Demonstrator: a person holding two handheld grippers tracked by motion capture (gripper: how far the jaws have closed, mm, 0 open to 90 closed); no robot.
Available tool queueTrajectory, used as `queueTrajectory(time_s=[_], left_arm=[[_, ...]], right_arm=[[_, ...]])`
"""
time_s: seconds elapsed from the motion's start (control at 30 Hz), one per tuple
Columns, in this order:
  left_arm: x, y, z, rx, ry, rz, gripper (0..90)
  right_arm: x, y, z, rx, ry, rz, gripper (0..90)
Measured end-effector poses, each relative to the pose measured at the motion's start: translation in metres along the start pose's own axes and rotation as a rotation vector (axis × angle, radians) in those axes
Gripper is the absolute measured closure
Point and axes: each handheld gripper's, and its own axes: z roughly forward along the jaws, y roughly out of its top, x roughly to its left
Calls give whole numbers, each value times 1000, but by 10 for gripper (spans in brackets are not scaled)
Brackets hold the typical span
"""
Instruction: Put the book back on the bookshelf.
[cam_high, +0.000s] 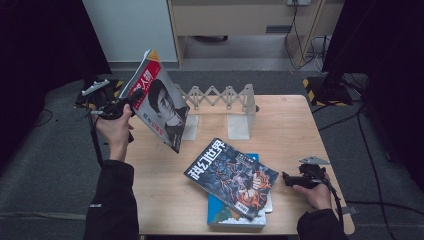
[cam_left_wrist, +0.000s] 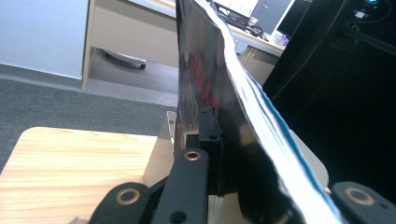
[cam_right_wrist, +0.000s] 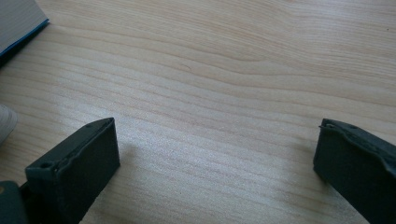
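Sleeves and forearms enter the high view at 6 o'clock, one hand on each tool. At 9 o'clock the left gripper (cam_high: 131, 98) is clamped on a magazine (cam_high: 161, 102) with a face on its cover, holding it clear of the table (cam_high: 165, 200) and tilted, top edge toward 12 o'clock. In the left gripper view the black jaws pinch the glossy cover low down, and the pages (cam_left_wrist: 261, 112) bow away above the grip.

At 4 o'clock the right gripper (cam_high: 286, 179) rests low over bare wood, its jaws standing wide apart with nothing between them, as the right gripper view confirms.

Near 6 o'clock a dark comic-style magazine (cam_high: 231, 178) lies skewed on top of a blue book (cam_high: 235, 217). At 12 o'clock an accordion-style book rack (cam_high: 220, 97) with upright dividers (cam_high: 239, 120) stands unfilled.

Judgement: the step in hand is carrying the held magazine to a slot in the rack. To do it well, bring the magazine upright before it reaches the dividers, lead with the bottom edge, and line the spine up with a gap. The floppy pages may catch on a divider, so lower slowly and release only once the bottom edge sits on the table. The idle right gripper could steady the rack.
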Motion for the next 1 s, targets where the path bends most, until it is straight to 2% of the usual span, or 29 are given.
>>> queueTrajectory(time_s=[0.27, 0.33, 0.4, 0.5, 0.8, 1.0], left_arm=[[-3, -7, 20, -2, 64, 54, 859], [-5, -10, 25, 4, 70, 67, 859], [-8, -14, 28, -11, 72, 90, 859], [-11, -22, 34, 5, 77, 109, 859], [-8, -39, 44, 45, 87, 122, 859], [-6, -44, 42, 51, 79, 126, 858]], right_arm=[[0, 0, 0, -1, -1, -2, 4], [0, 0, 0, -1, -1, -2, 4], [0, 0, 0, 0, -1, -2, 4], [0, 0, 0, 1, 0, 2, 4], [0, 0, 0, -1, -2, 2, 4], [0, 0, 0, -1, -2, 2, 4]])
